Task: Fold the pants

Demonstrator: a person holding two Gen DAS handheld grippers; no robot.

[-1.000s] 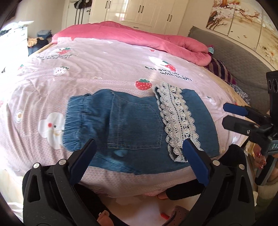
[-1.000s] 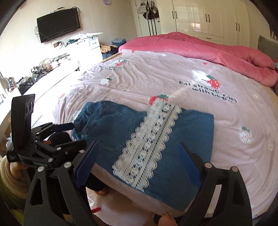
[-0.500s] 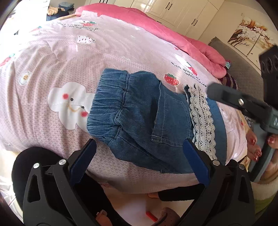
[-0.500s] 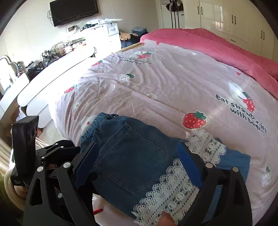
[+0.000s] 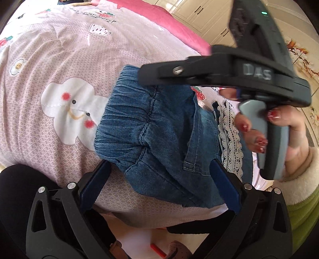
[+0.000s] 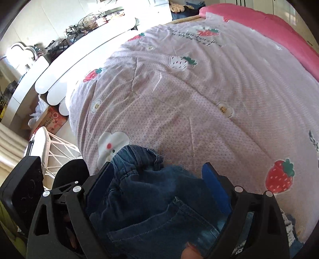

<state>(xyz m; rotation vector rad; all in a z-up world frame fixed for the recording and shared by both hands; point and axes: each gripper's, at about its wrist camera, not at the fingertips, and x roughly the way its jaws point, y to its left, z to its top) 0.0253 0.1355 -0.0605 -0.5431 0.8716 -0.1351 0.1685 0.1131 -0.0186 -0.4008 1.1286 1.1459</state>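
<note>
Folded blue denim pants [image 5: 159, 139] with a white lace band [image 5: 229, 135] lie at the near edge of the pink strawberry bedspread [image 5: 59, 59]. My left gripper [image 5: 159, 181] is open, its blue pads on either side of the near waistband corner, not closed on it. My right gripper [image 6: 157, 179] is open just above the gathered waistband of the pants [image 6: 143, 199]. The right tool's black body [image 5: 229, 71] crosses above the pants in the left wrist view.
A rolled pink quilt [image 6: 269, 33] lies along the far side of the bed. A white desk [image 6: 65, 65] with clutter and a white wire rack [image 6: 57, 147] stand left of the bed. White wardrobes [image 5: 201, 14] stand beyond.
Both grippers moved left and closer to the waistband end of the pants. The right gripper now hangs directly over the waistband. Both stay open.
</note>
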